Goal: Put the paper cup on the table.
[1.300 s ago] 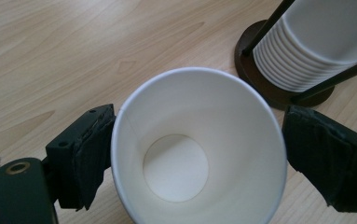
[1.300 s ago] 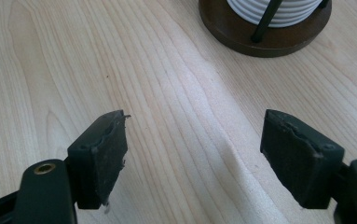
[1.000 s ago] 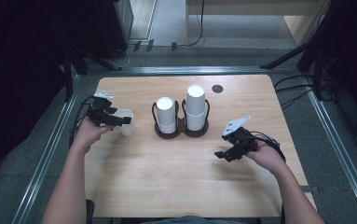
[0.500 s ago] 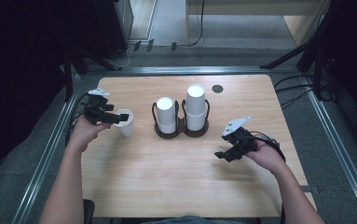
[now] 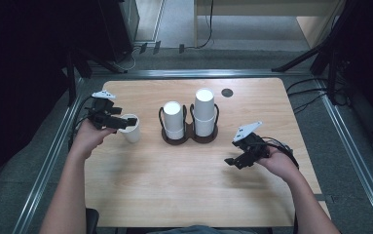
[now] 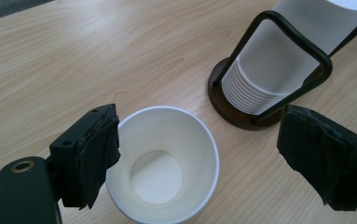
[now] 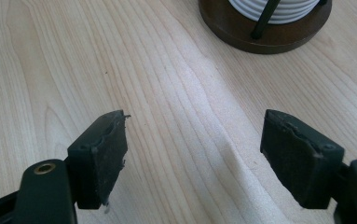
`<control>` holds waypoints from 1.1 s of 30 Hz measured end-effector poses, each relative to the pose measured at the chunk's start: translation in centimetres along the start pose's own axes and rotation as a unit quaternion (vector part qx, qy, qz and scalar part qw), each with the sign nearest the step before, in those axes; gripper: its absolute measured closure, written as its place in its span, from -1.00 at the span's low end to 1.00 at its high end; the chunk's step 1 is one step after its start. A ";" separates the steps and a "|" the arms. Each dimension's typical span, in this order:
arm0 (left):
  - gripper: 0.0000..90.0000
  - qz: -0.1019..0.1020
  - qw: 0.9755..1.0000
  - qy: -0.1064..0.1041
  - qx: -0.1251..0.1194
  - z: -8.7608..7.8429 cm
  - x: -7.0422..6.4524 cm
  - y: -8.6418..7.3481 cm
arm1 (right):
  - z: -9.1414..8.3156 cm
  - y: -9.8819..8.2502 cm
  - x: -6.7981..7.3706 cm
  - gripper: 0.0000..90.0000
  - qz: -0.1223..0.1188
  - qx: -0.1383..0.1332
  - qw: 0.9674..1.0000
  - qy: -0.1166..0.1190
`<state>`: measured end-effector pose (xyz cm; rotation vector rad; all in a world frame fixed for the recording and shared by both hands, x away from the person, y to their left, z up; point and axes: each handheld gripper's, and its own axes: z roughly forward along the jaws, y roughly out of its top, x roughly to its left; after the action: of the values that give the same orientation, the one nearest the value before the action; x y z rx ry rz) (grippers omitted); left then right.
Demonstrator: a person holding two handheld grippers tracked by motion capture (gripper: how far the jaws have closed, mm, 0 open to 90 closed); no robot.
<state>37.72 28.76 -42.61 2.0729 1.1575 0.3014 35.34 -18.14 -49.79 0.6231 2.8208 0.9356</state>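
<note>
A single white paper cup (image 5: 130,129) stands upright and mouth-up on the wooden table (image 5: 174,195), toward its left side, just left of a dark two-post cup holder (image 5: 189,136). In the left gripper view the cup (image 6: 160,163) lies between the jaws but nearer the left one, whose pad stands against the rim; the right jaw is well apart from it, so the cup is not clamped. The left gripper (image 5: 121,122) is thus wide open, held at the cup's rim on the near-left side of the table. The holder carries two stacks of inverted white cups: a shorter left stack (image 5: 173,119) and a taller right stack (image 5: 204,112), each framed by a black wire loop (image 6: 302,56) rising from a brown base. The right gripper (image 5: 233,158) hovers over bare wood on the right, nearer the person than the holder and well apart from it; its jaws are wide open with nothing between them (image 7: 192,158). A small dark round mark (image 5: 227,92) sits on the far right part of the tabletop
</note>
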 end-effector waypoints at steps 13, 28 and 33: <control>-0.72 0.009 1.000 -0.009 0.013 0.1 -1.3 -0.5 | -0.2 0.1 -0.1 -0.49 -0.002 -0.004 1.000 -0.006; -0.72 0.029 0.999 -0.026 0.018 1.0 -3.2 -0.5 | -0.4 0.2 -0.1 -0.49 -0.003 -0.004 1.000 -0.007; -0.72 0.047 0.998 -0.032 0.020 1.7 -4.2 -0.6 | -0.5 0.3 -0.1 -0.49 -0.004 -0.005 1.000 -0.007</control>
<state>35.83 24.73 -43.68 2.1605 1.0374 0.2561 35.44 -18.26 -49.26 0.6141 2.8027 0.9397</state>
